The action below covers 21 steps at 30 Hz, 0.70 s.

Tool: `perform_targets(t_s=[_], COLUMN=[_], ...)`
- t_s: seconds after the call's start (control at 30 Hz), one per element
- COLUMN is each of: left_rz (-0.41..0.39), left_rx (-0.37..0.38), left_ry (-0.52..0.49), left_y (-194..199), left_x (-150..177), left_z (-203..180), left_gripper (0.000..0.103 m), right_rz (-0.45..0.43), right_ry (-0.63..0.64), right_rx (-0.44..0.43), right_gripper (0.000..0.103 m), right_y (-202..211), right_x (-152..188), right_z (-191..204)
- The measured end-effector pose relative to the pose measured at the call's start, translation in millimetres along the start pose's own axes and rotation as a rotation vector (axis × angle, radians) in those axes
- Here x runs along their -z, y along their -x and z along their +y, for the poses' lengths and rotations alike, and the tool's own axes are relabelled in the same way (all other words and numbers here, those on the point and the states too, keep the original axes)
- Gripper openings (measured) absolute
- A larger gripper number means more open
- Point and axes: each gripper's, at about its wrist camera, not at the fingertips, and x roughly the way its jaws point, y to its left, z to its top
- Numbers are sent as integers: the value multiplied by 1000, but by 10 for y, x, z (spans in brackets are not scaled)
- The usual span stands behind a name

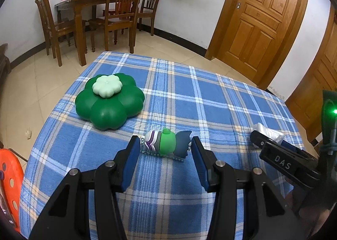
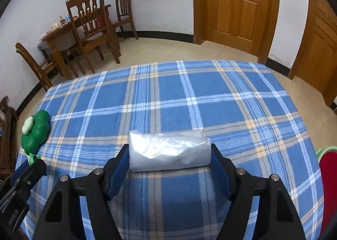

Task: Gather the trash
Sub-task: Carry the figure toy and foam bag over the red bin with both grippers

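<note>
A small toy figure with a green middle, striped head and dark tail lies on the blue plaid tablecloth. My left gripper is open, one finger on each side of the figure. A roll of clear plastic bags lies on the cloth. My right gripper is open, its fingers at each end of the roll. The right gripper also shows in the left wrist view, with the white roll at its tip.
A green clover-shaped container with a pale lid sits at the table's left; it also shows in the right wrist view. An orange stool stands at the left. Wooden chairs and a dining table stand beyond, with doors at right.
</note>
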Motion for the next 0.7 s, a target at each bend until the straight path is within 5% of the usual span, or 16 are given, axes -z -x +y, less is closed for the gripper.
perform_targets(t_s=[0.7], left_rz=[-17], left_rx=[9], left_ry=[1], left_y=[31], left_x=[-15], left_z=[-44], left_gripper=[50], right_rz=[-87], right_ry=[-72], right_rx=[-55], right_gripper=[73], right_y=[888], right_x=[401], right_z=[-416])
